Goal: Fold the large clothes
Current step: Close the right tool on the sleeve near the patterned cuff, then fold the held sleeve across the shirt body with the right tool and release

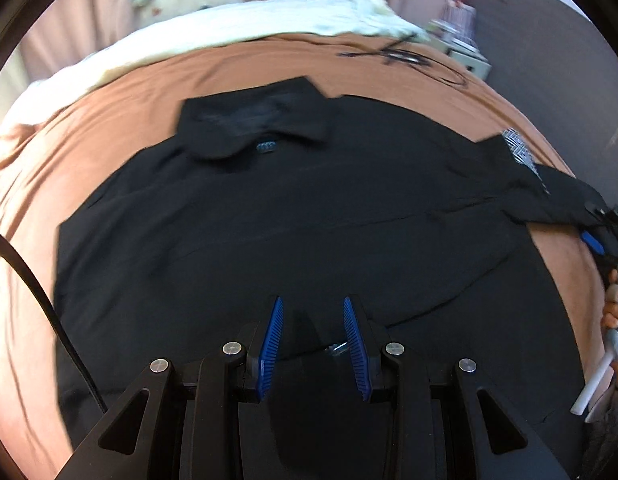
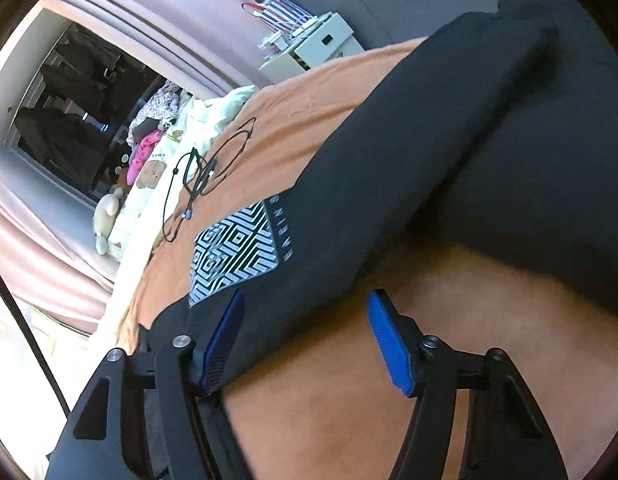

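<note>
A black collared shirt [image 1: 293, 224] lies spread flat on the brown bedsheet [image 1: 157, 84], collar toward the far side. My left gripper [image 1: 314, 308] is open over the shirt's near hem, its blue pads apart with black cloth between them. My right gripper [image 2: 305, 300] is open at the end of the shirt's sleeve [image 2: 349, 200], which carries a black-and-white geometric patch [image 2: 233, 252]. The sleeve cloth lies between the right pads; the left pad [image 2: 225, 336] rests on it. The right gripper also shows at the right edge of the left wrist view [image 1: 593, 242].
A black cable and glasses [image 2: 201, 176] lie on the sheet beyond the sleeve. A cream quilt [image 1: 237, 20], pillows and soft toys fill the far side of the bed. A white nightstand [image 2: 317, 40] stands by the grey wall. A black cord [image 1: 37, 292] hangs at left.
</note>
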